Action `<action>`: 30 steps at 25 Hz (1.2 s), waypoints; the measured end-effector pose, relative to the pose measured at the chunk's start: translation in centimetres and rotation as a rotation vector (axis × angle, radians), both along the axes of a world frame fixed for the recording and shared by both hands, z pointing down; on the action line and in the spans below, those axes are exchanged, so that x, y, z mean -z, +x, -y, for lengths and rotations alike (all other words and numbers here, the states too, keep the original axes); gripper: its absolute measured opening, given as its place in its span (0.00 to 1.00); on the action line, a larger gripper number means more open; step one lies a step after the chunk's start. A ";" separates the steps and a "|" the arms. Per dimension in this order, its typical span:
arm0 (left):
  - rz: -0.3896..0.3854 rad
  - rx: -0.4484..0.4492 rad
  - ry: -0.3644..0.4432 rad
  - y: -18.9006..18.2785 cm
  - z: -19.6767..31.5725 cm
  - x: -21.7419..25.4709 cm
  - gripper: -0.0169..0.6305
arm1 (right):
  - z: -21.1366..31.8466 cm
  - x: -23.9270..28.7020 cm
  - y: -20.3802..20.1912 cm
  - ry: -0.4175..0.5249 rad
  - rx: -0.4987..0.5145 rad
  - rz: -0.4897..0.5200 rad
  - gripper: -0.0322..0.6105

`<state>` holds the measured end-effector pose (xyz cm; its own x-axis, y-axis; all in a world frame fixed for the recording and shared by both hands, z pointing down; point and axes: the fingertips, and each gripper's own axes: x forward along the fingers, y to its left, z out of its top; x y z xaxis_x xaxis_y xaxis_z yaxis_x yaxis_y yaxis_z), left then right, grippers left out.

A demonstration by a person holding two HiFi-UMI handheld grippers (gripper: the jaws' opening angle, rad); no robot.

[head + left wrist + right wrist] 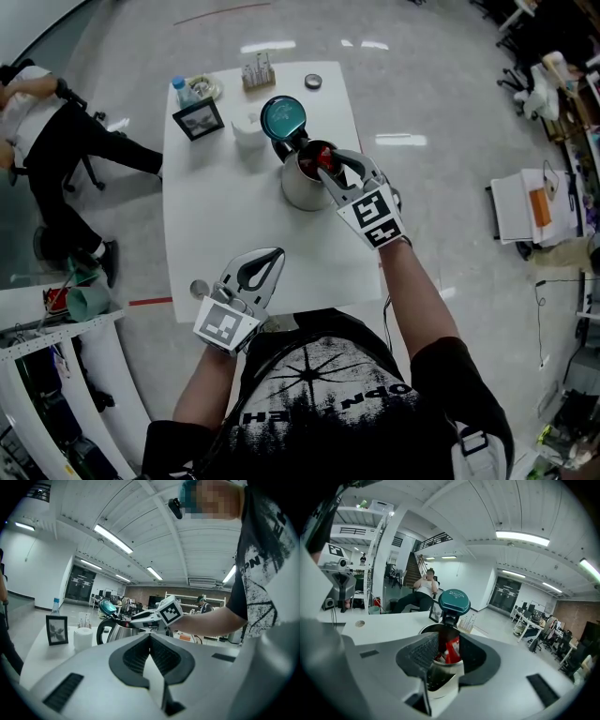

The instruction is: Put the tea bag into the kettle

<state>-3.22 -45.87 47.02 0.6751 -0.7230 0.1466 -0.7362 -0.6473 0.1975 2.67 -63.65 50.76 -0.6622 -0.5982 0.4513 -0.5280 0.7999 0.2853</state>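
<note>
While the left gripper (270, 258) hangs over the table's near edge, jaws pressed together on nothing, the right gripper (443, 654) sits over the kettle (298, 187). Kettle stands toward the right edge of the white table (211, 216), roughly midway along it. Teal lid (283, 117) hinged back, mouth open.

Right jaws stand apart. Red tea bag (451, 648) sits between them, directly over the kettle's mouth; from the head view it falls inside the outline of the rim. Pads look slack on it, so I read the grip as let go, though I can't tell whether one pad touches the bag.

Step in hand, as I judge it: the drop itself, task nearly through.

What could go wrong:
- bag clings to a ribbed pad and rides out when the gripper lifts; a light packet on textured rubber would do it
- bag hangs up on the rim or against the lid hinge instead of falling in, since the gripper comes in tilted from the near right, not square over the mouth
- a jaw tip catches the rim on the way out and shoves the kettle toward the picture frame (198, 119) and white roll (247, 128) near the far edge
- lid tips forward onto the jaws

Left gripper well apart from the kettle, no threat
</note>
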 end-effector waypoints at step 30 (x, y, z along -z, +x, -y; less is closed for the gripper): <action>0.054 -0.011 0.122 -6.5 -6.7 4.7 0.04 | -10.2 7.0 -0.2 0.168 -0.163 0.154 0.07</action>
<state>-9.73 -39.19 42.34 0.6763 -0.7306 0.0941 -0.7366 -0.6719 0.0775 2.49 -53.48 43.74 -0.6043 -0.7603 0.2383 -0.6934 0.6492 0.3128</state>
